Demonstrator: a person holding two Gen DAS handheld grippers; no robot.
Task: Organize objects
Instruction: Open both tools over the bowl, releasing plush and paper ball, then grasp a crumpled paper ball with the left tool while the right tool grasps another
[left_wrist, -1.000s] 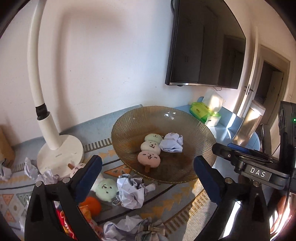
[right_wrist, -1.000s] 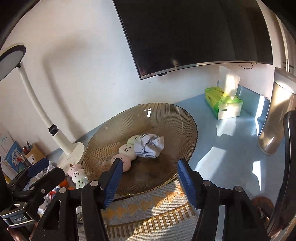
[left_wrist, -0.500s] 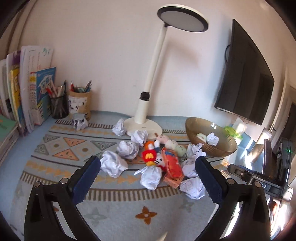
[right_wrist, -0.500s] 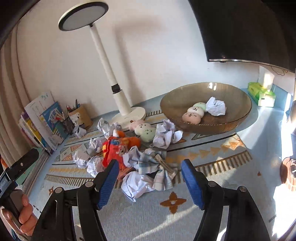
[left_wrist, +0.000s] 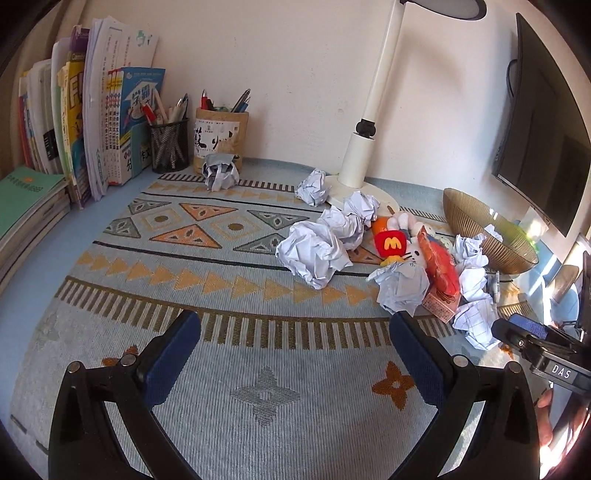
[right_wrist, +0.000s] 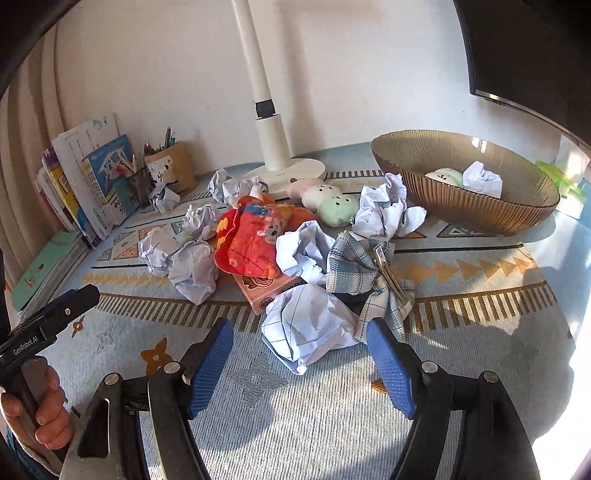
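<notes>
A heap of crumpled paper balls (right_wrist: 312, 326), a red snack bag (right_wrist: 249, 242), a plaid cloth with a clip (right_wrist: 364, 271), a pink box (right_wrist: 269, 291) and dumpling plush toys (right_wrist: 334, 206) lies on a patterned mat (right_wrist: 332, 406). A brown ribbed bowl (right_wrist: 476, 214) at the right holds a plush and a paper ball (right_wrist: 482, 179). My right gripper (right_wrist: 301, 363) is open and empty, just before the nearest paper ball. My left gripper (left_wrist: 295, 354) is open and empty over bare mat, left of the heap; a large paper ball (left_wrist: 314, 254) and a red plush (left_wrist: 391, 243) lie ahead.
A white desk lamp (left_wrist: 364, 155) stands behind the heap. Books (left_wrist: 92, 122) and two pen holders (left_wrist: 218, 136) line the back left wall, with a paper ball (left_wrist: 220, 175) in front. A monitor (left_wrist: 546, 122) hangs at the right. A green tissue box (right_wrist: 563, 184) sits beyond the bowl.
Both grippers have pulled back from over the bowl and swung left and down toward the mat. The right one now sits close to the nearest paper ball. Both stayed open.
</notes>
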